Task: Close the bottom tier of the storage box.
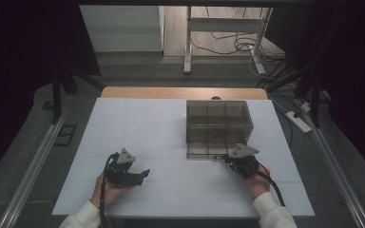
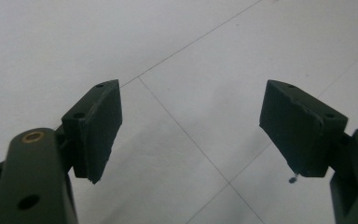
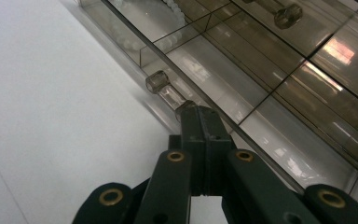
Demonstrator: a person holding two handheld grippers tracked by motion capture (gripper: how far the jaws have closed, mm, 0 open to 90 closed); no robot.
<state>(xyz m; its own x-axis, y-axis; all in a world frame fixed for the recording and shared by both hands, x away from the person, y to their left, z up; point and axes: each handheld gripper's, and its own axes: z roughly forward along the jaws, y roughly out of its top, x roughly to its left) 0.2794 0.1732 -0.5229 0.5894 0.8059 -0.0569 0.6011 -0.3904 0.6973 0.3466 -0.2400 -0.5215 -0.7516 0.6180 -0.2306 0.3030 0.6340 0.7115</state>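
A smoky clear plastic drawer box (image 1: 218,124) stands on the white table (image 1: 171,128), right of the middle. My right gripper (image 1: 226,158) lies at the box's front lower edge, held by a hand. In the right gripper view its jaws are pressed together, shut (image 3: 192,112), with the tips at the stem of a small clear drawer knob (image 3: 158,82); I cannot tell whether they pinch it. My left gripper (image 1: 144,175) rests on the table at the front left, pointing right. It stands open (image 2: 191,126) with bare table between its pads (image 2: 100,128).
The box (image 3: 279,93) is split into several compartments; one near the front left holds pale beads (image 3: 175,9). A second clear knob (image 3: 287,15) sits farther along. Behind the table are desk legs and cables on the floor (image 1: 237,45). A power strip (image 1: 298,121) lies off the table's right side.
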